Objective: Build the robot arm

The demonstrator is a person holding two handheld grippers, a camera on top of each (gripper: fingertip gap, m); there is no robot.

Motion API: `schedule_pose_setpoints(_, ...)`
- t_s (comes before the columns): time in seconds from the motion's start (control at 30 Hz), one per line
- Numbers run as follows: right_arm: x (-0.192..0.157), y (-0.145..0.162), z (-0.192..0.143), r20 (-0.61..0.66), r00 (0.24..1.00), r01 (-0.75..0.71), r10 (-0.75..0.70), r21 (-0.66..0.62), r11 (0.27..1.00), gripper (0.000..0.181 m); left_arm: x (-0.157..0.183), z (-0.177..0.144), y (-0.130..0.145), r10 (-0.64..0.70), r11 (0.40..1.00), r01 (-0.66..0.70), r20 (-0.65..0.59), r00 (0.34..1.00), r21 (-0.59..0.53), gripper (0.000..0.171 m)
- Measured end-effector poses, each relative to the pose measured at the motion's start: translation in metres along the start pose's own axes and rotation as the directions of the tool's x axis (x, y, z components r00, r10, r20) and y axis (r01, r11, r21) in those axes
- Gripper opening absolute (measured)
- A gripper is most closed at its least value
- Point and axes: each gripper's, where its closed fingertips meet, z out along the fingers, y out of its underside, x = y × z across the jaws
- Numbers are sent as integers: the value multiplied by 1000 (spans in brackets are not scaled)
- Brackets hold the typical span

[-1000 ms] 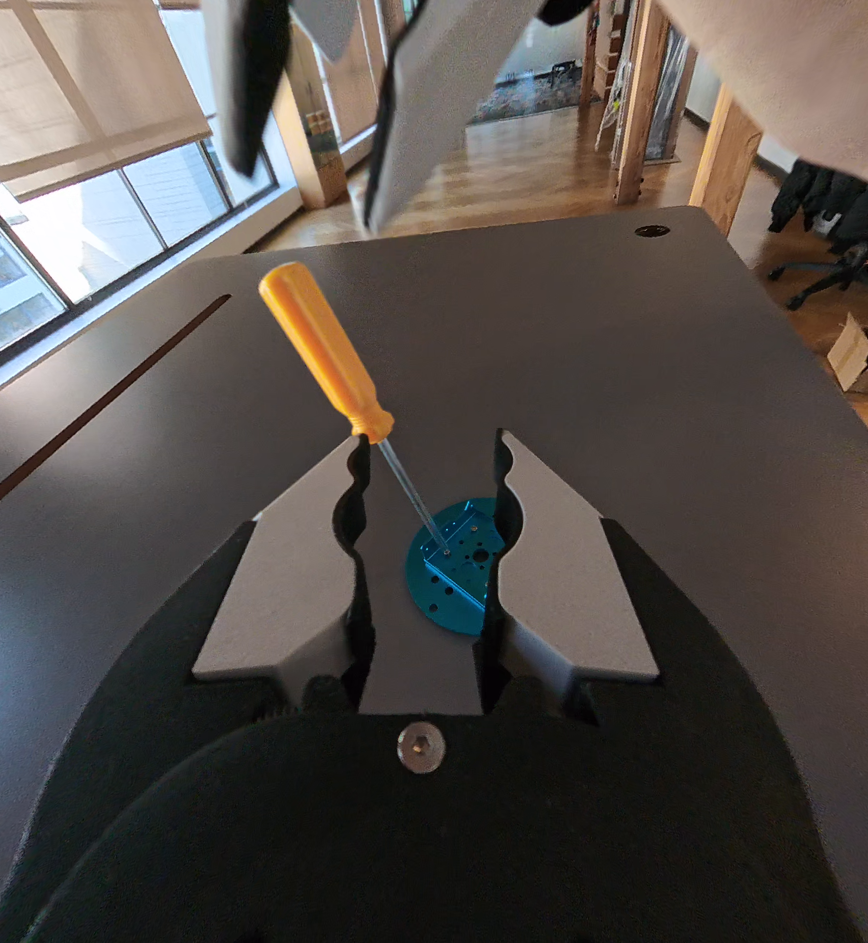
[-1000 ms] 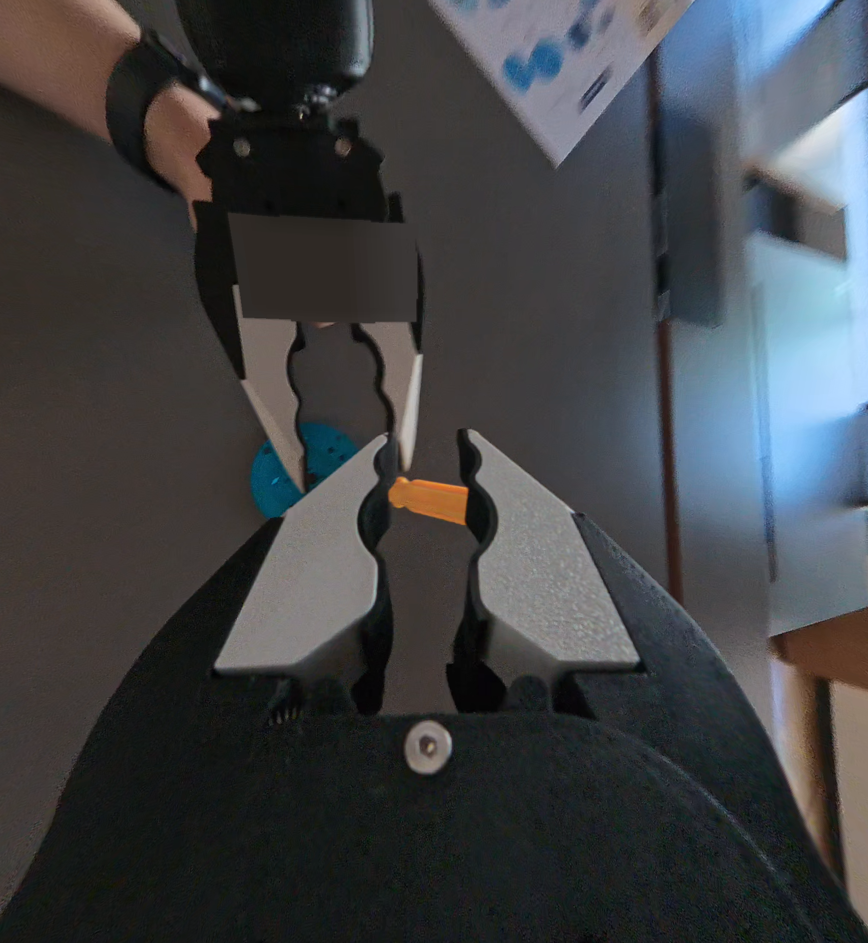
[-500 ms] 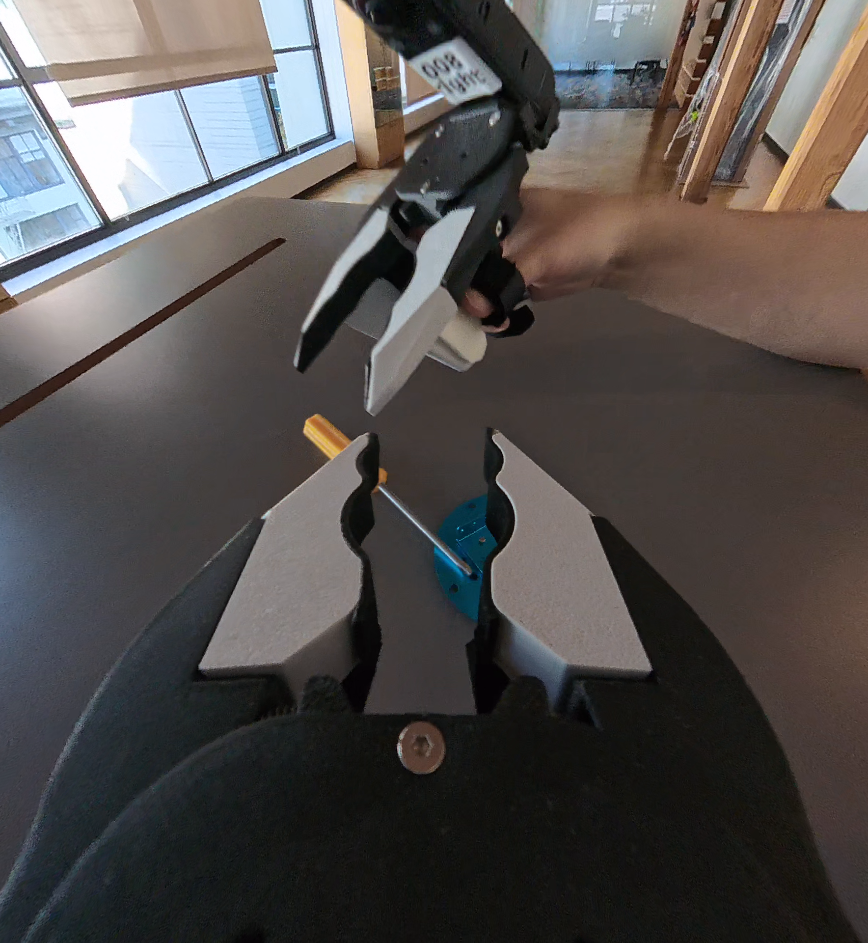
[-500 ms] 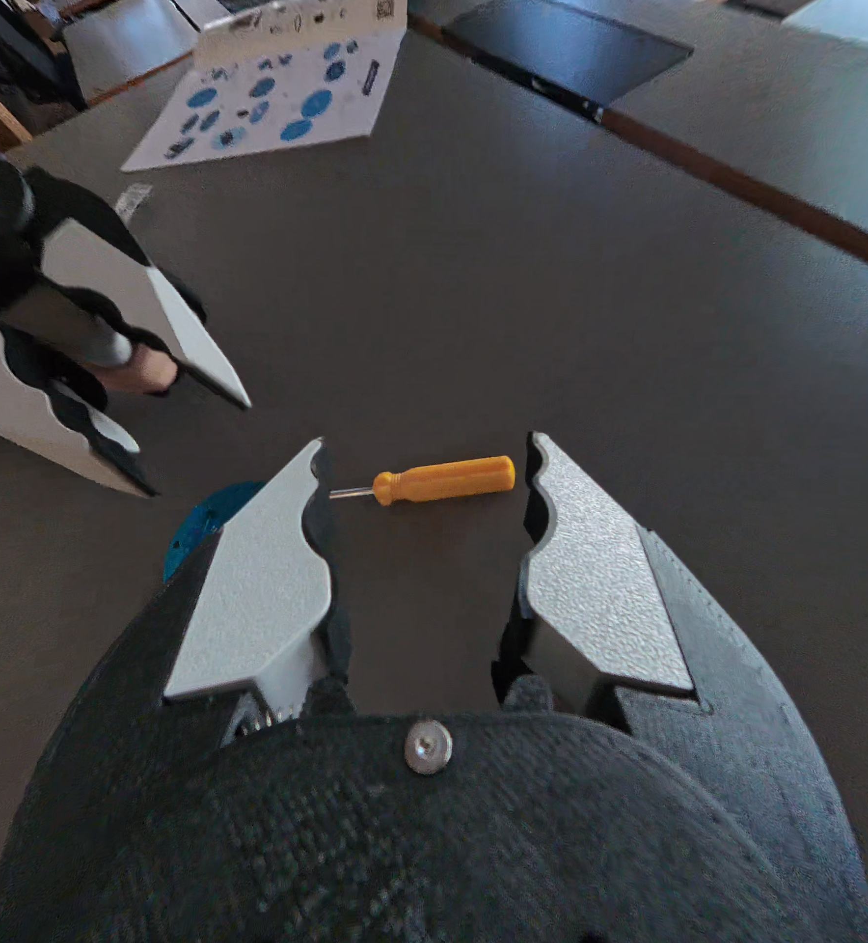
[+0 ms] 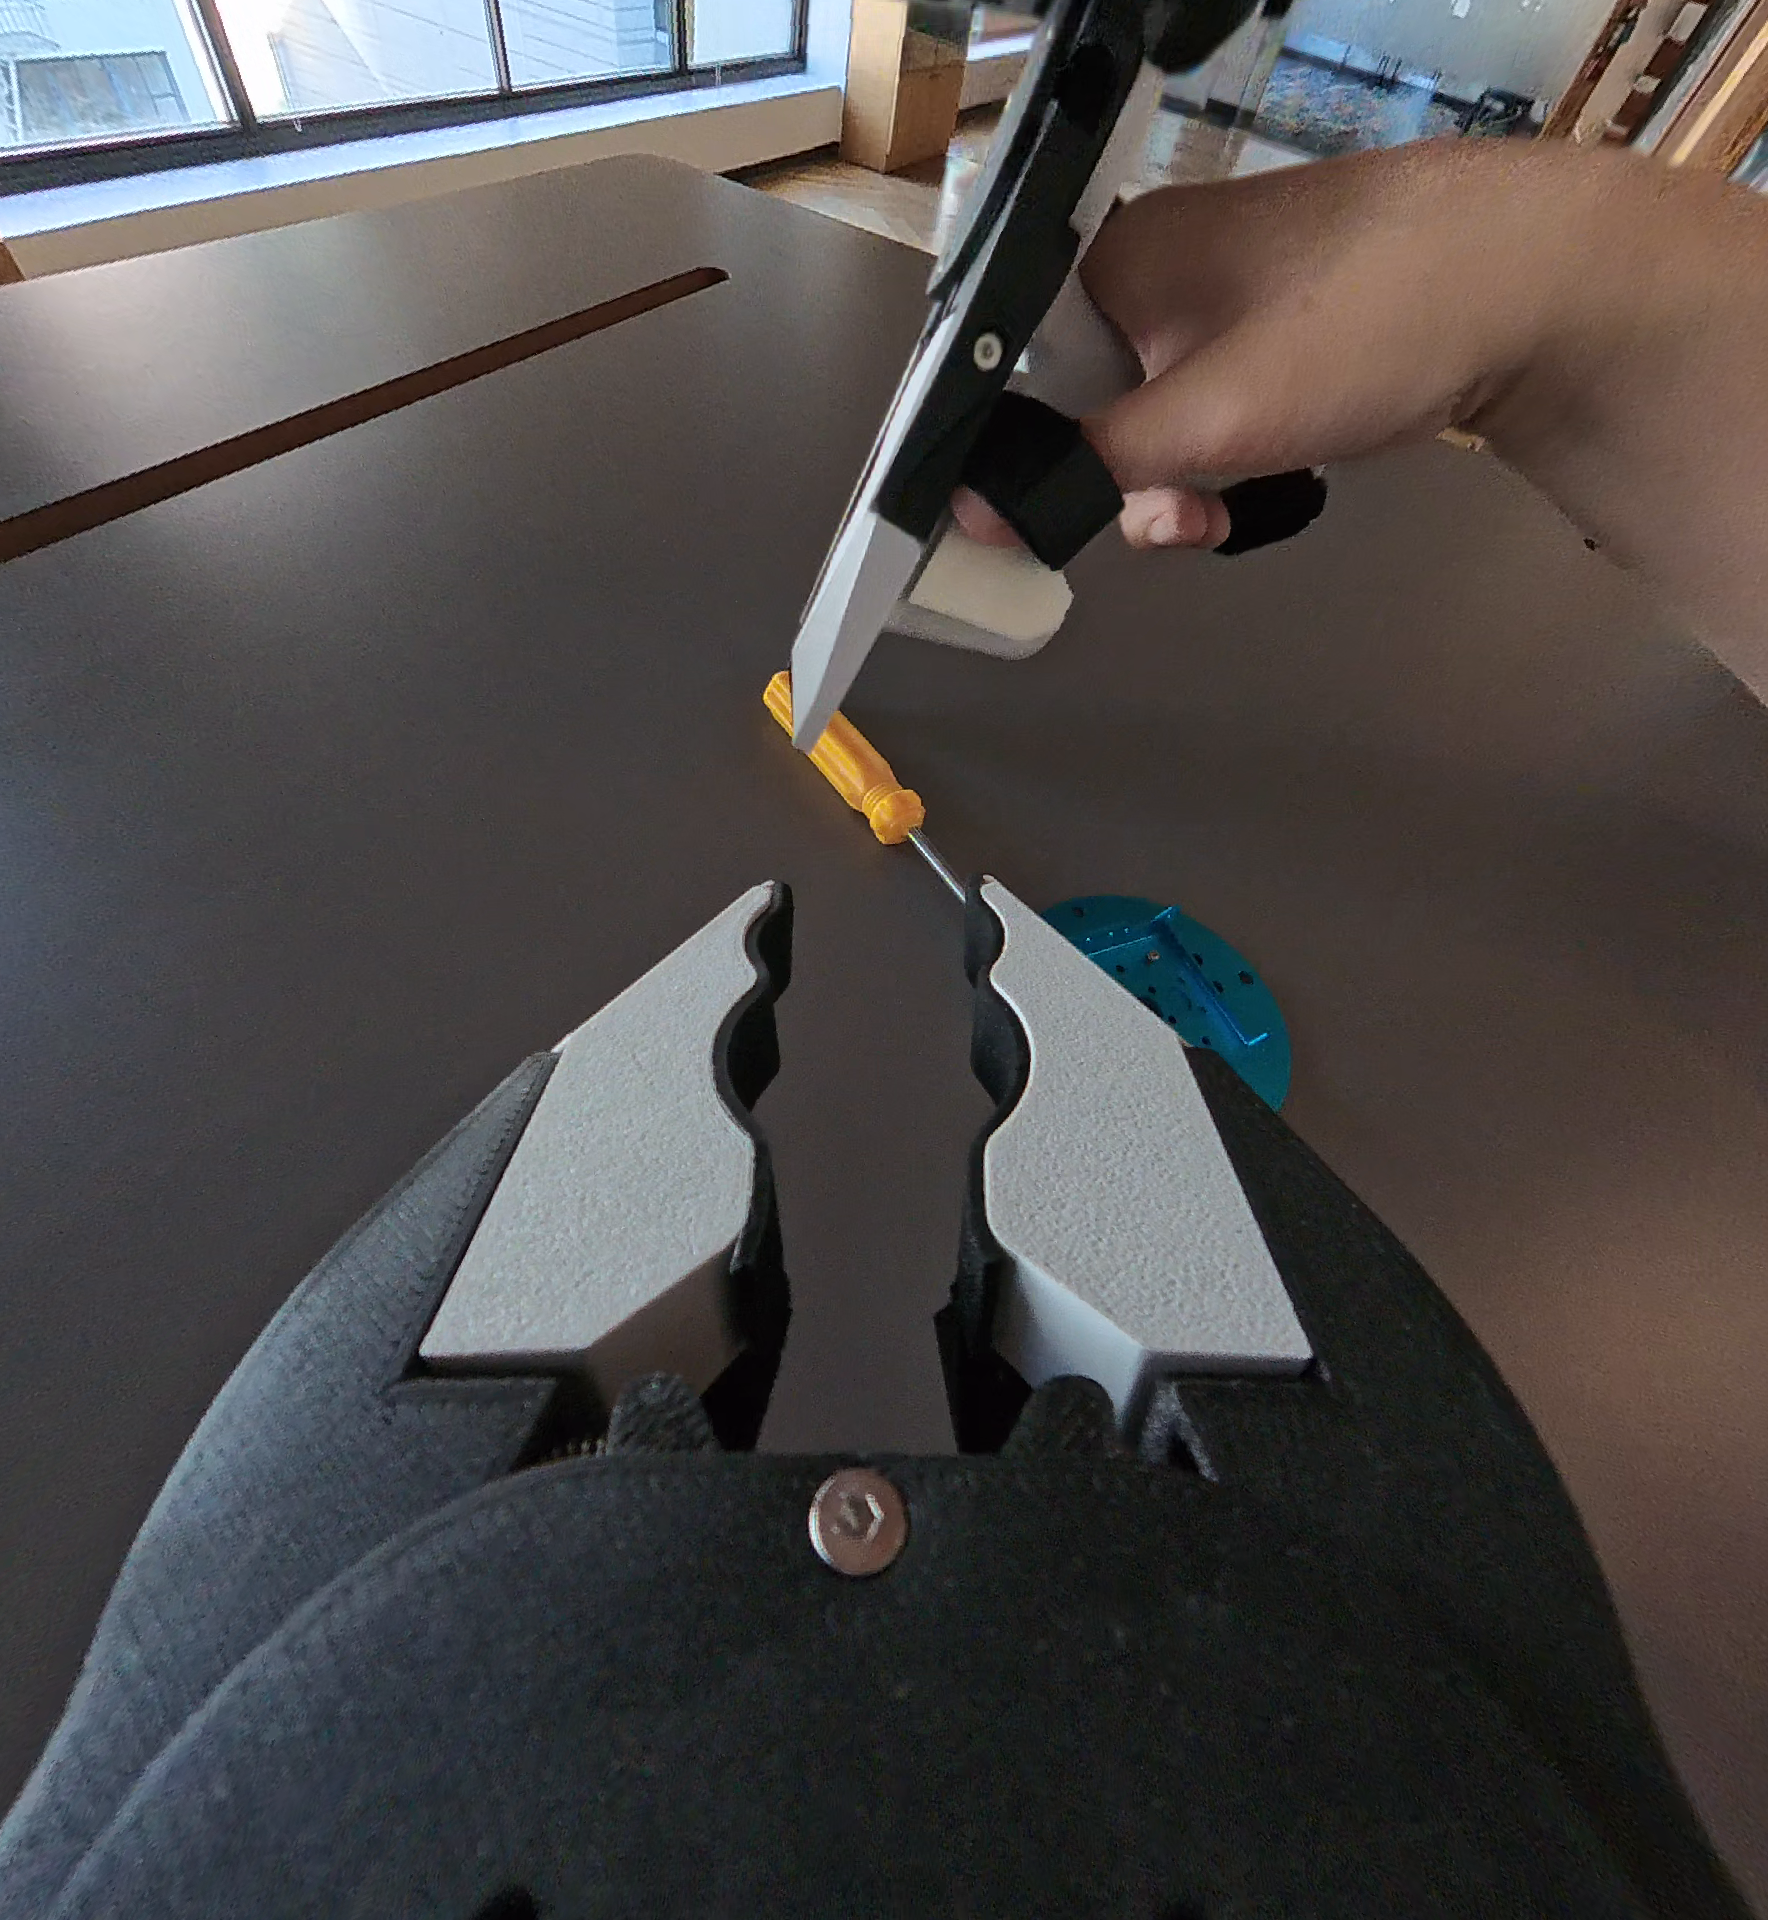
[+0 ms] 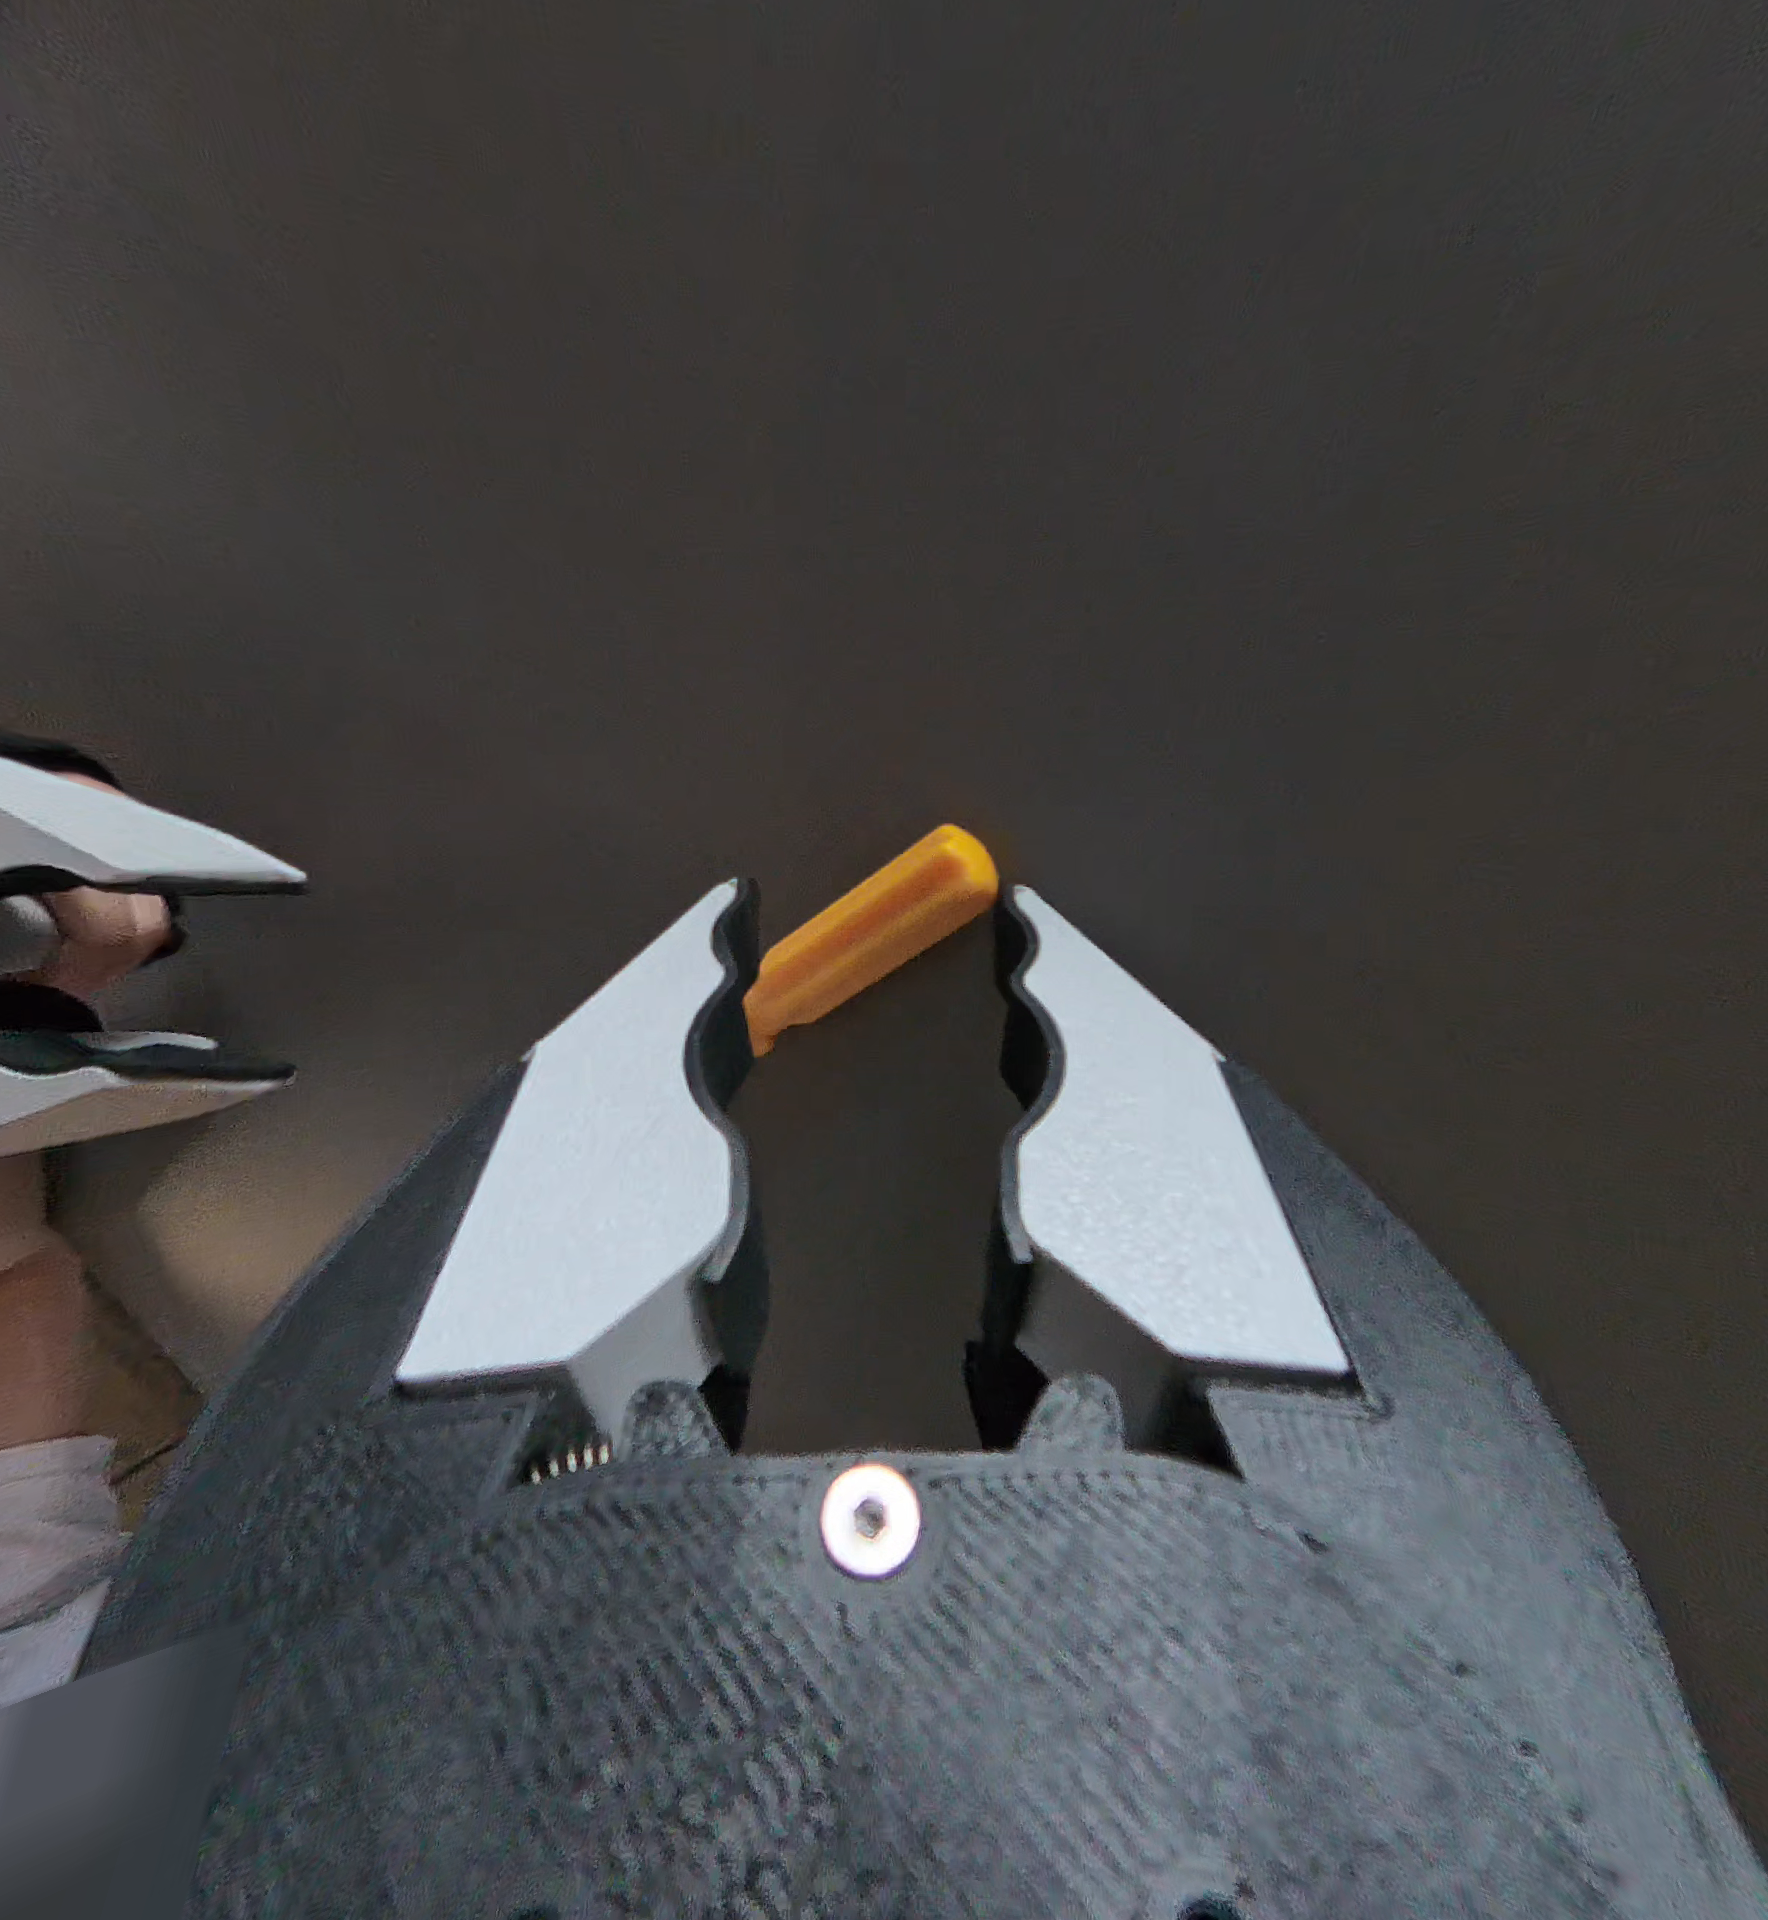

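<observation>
An orange-handled screwdriver (image 5: 844, 764) lies flat on the dark table (image 5: 340, 831), its metal shaft pointing at a blue round plate with a blue bracket on it (image 5: 1171, 977). My right gripper (image 6: 878, 896) is open and low over the table, and the screwdriver handle (image 6: 875, 930) lies slantwise between its fingertips. In the left wrist view its finger (image 5: 838, 644) comes down onto the handle's far end, held by a hand (image 5: 1327, 343). My left gripper (image 5: 880, 894) is open and empty. The shaft tip is at its right fingertip and the blue plate is to its right.
A long brown slot (image 5: 340, 416) runs across the table at the far left. Windows and a wooden floor lie beyond the far table edge. My left gripper (image 6: 293, 977) shows at the left of the right wrist view.
The screwdriver went from standing tilted with its tip on the blue part to lying on the table. My right gripper opened, then came down around the handle. My left gripper drew back off the blue plate.
</observation>
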Motion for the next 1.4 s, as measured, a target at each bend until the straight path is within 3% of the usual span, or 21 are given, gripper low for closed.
schedule_pose_setpoints(0.13,-6,10,4,-264,956,96,-130,-137,986,49,-3,-2,4,38,999,-37,27,999,-31,31)
schedule_pose_setpoints(0.27,-5,18,8,-372,925,0,-76,-200,980,45,-5,-3,7,62,997,-59,48,997,-49,30)
schedule_pose_setpoints(0.43,-7,23,9,-449,893,-143,26,-228,963,36,-10,-1,12,72,994,-66,70,995,-81,29)
schedule_pose_setpoints(0.47,-10,22,11,-445,895,-144,22,-243,959,27,-12,-2,12,74,994,-68,78,994,-82,29)
schedule_pose_setpoints(0.6,-10,21,12,-447,886,-240,122,-217,946,23,-26,-7,13,73,995,-63,121,990,-80,27)
schedule_pose_setpoints(0.73,-21,1,11,-228,946,-253,228,-83,964,19,-34,-14,11,19,999,-14,125,992,-41,26)
schedule_pose_setpoints(0.83,-34,-34,-8,35,981,-194,192,90,977,18,-34,-22,-3,-61,996,55,81,995,76,27)
schedule_pose_setpoints(0.93,-64,-78,-42,373,928,-142,21,299,944,17,-33,-40,-28,-128,965,128,-14,992,229,33)
schedule_pose_setpoints(1.0,-82,-85,-57,472,866,-36,-164,385,922,17,-33,-57,-46,-138,930,154,-70,988,334,33)
schedule_pose_setpoints(1.07,-99,-84,-73,512,782,73,-356,492,868,17,-29,-67,-58,-127,897,170,-132,983,408,32)
schedule_pose_setpoints(1.13,-112,-73,-88,536,697,117,-476,569,814,16,-24,-66,-57,-116,893,179,-173,978,414,34)
schedule_pose_setpoints(1.2,-128,-47,-106,538,590,178,-602,641,747,17,-13,-63,-59,-109,887,201,-234,966,415,35)
schedule_pose_setpoints(1.27,-133,-18,-113,445,573,241,-688,711,661,17,1,-57,-59,-98,898,206,-278,955,389,38)
schedule_pose_setpoints(1.4,-140,25,-125,152,559,339,-815,855,392,17,33,-52,-63,-23,916,146,-315,949,374,38)
